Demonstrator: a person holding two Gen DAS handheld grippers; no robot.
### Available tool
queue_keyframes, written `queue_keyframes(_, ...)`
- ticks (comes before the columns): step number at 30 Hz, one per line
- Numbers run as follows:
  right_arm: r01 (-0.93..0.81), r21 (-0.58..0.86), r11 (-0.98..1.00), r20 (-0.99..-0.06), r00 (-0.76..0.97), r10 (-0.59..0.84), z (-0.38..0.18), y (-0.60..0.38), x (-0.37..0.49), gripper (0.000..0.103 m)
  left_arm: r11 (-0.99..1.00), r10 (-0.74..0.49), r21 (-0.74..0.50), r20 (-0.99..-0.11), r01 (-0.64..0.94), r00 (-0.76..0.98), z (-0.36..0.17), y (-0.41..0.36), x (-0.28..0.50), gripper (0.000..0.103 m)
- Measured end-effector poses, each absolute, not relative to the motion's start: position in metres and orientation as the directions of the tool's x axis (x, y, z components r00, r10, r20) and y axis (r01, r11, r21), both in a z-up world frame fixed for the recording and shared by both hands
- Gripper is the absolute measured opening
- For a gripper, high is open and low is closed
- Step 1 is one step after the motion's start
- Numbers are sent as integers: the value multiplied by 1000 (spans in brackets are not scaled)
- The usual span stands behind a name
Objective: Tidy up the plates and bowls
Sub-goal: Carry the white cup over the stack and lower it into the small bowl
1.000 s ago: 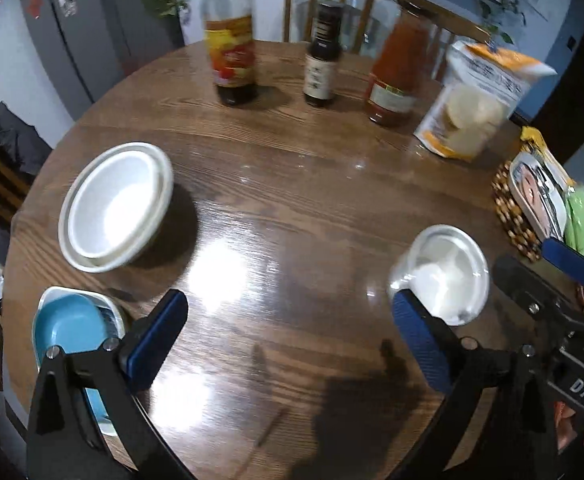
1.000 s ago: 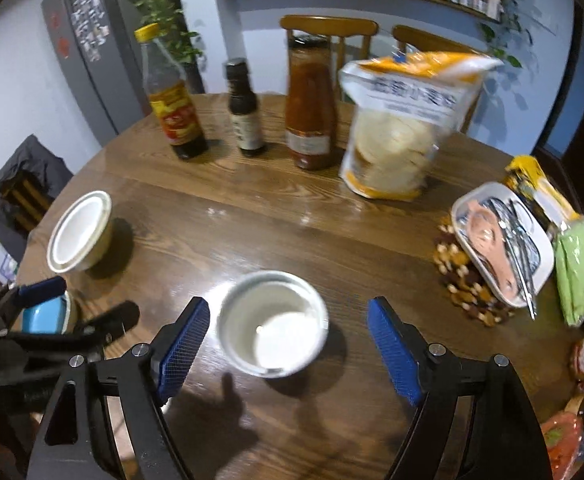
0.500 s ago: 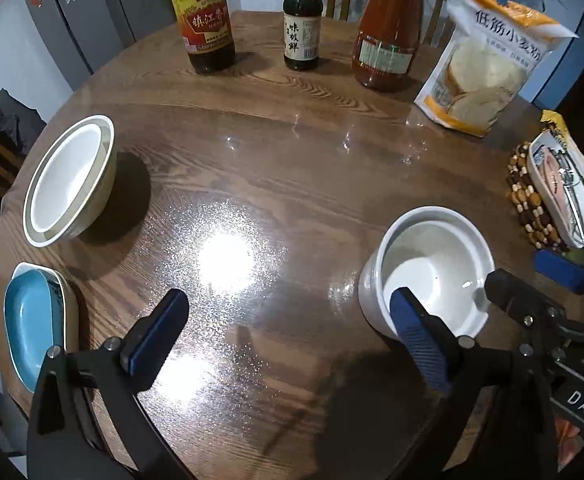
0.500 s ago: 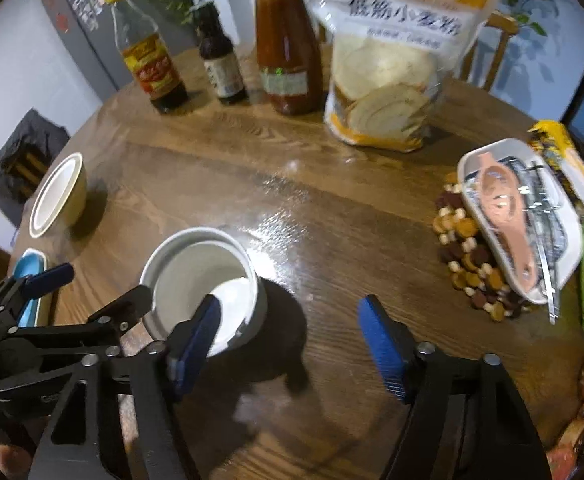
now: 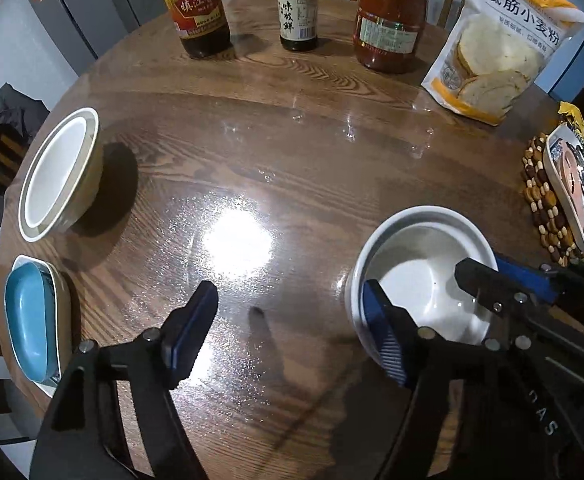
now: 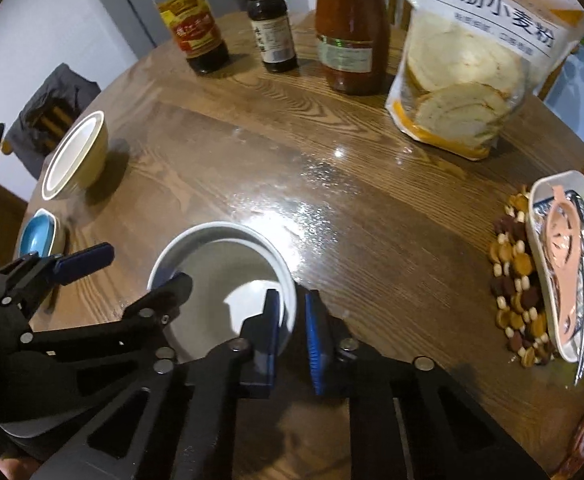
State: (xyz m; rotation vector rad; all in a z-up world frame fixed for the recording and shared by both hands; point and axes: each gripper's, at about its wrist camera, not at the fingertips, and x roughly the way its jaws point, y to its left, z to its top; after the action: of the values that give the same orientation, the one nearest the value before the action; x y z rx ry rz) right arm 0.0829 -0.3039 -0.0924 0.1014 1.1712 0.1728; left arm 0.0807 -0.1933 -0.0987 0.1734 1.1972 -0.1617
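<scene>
Both fisheye views look steeply down and forward along their own gripper's fingers, from close above the round wooden table [image 5: 300,152]. The left wrist view sits left of the white bowl [image 5: 424,264], the right wrist view just behind it. Both share that bowl, the three bottles and the flour bag [image 6: 472,72] ahead.

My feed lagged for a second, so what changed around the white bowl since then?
Both tongs dropped closer to the white bowl. The right tongs went from wide open to shut on its rim. The left tongs are closing, one finger inside the bowl, nothing gripped. Cream bowl, blue dish and bottles stayed put.
</scene>
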Motion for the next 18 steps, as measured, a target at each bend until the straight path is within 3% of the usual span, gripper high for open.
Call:
queue_keyframes(6,-67,192,979,-903,379,203,-97,-304,88,12,973,-67,12,-941,231,331,-103,-203,83,46)
queue_keyframes(11,-60,208,976,-896,388,215,-98,-305,87,12,973,-92,-19,-946,229,311,-108,-205,86,42)
queue_keyframes(18,-47,252,966,-887,388,251,-100,-311,84,11,966,-149,-77,-946,247,287,-110,-206,88,22)
